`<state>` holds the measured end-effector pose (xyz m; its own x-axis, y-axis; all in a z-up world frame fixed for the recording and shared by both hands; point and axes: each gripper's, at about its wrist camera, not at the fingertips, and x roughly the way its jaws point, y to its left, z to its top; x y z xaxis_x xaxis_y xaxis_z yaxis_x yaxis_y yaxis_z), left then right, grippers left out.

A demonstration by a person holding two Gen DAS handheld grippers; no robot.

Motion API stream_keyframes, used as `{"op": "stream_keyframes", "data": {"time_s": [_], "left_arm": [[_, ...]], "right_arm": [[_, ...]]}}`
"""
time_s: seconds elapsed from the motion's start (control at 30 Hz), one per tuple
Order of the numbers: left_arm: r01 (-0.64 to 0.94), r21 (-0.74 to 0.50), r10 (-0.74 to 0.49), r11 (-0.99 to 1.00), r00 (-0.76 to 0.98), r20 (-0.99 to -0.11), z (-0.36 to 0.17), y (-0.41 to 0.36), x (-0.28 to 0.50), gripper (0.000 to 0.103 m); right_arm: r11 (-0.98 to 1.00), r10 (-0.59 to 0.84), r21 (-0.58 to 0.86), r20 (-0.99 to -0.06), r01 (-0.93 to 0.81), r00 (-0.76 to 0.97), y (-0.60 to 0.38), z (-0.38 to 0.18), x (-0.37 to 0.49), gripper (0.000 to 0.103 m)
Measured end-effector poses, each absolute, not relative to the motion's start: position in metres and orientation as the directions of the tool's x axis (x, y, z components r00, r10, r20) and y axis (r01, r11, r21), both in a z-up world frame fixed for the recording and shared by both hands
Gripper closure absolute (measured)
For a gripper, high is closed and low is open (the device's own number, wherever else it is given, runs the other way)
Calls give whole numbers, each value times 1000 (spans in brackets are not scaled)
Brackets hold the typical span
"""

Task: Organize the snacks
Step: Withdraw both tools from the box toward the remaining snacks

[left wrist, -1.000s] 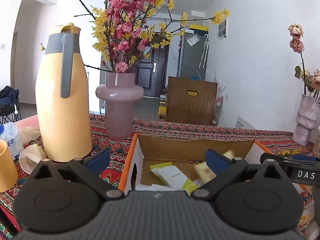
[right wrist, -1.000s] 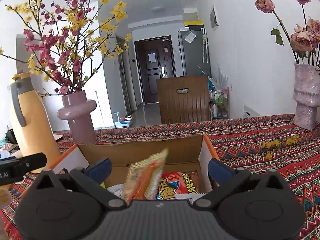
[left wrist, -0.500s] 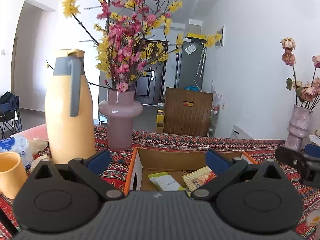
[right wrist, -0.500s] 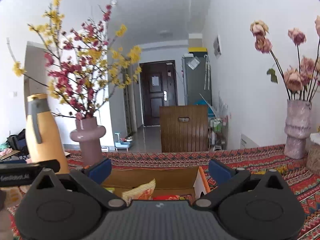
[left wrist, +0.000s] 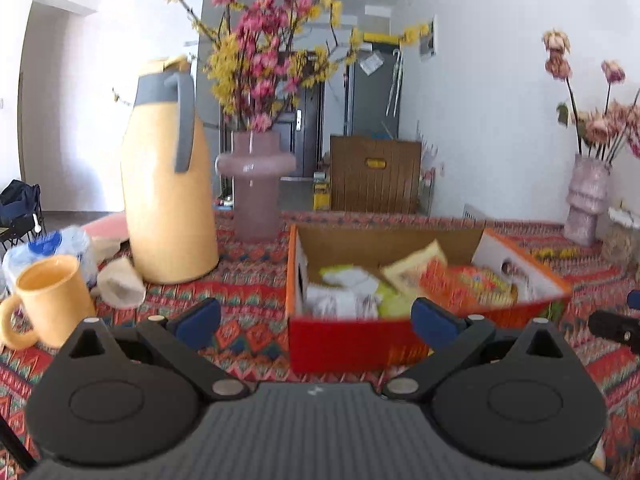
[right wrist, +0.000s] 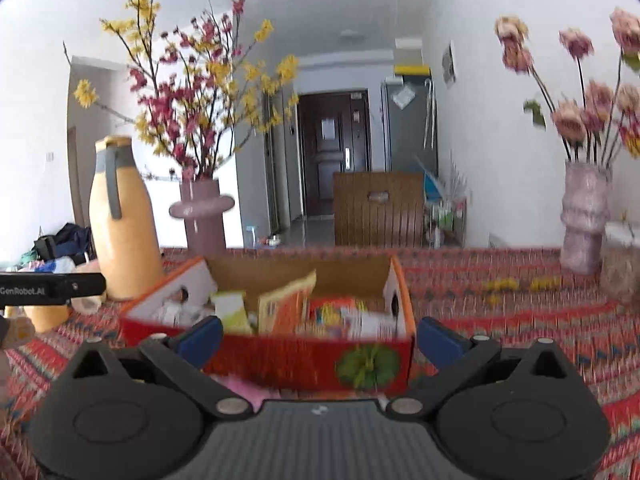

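The left gripper (left wrist: 316, 314) hangs level above the table (left wrist: 248, 332) with its blue-padded fingers (left wrist: 199, 317) spread wide and empty, aimed at the near left corner of the snack box (left wrist: 348, 344). The right gripper (right wrist: 318, 330) faces the box's red front wall, its jaws likewise apart with nothing between them. "GenRobot.AI" reads on the black bar at the right view's left edge. The cardboard box holds crinkled snack packets (right wrist: 286, 308), blurred. A smooth yellow jug (left wrist: 168, 184) and a mug (left wrist: 50, 304) stand toward the table's left edge on a woven patterned cloth.
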<state>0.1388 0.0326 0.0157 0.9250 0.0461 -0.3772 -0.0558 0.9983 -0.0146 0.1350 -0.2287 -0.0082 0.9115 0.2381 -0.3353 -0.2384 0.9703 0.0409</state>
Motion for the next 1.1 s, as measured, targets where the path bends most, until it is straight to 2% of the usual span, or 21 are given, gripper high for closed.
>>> {"op": "stream_keyframes", "data": {"time_s": [0.27, 0.43, 1.1], "left_arm": [[-108, -26, 85, 994, 889, -450, -28, 47, 141, 0], [-120, -79, 74, 990, 895, -439, -29, 57, 141, 0], [-55, -59, 23, 997, 896, -444, -32, 49, 139, 0]], "right_arm": [[975, 220, 103, -408, -195, 886, -237, -43, 139, 0], [977, 211, 123, -424, -175, 881, -240, -56, 147, 0], [985, 170, 62, -458, -160, 872, -229, -67, 152, 0]]}}
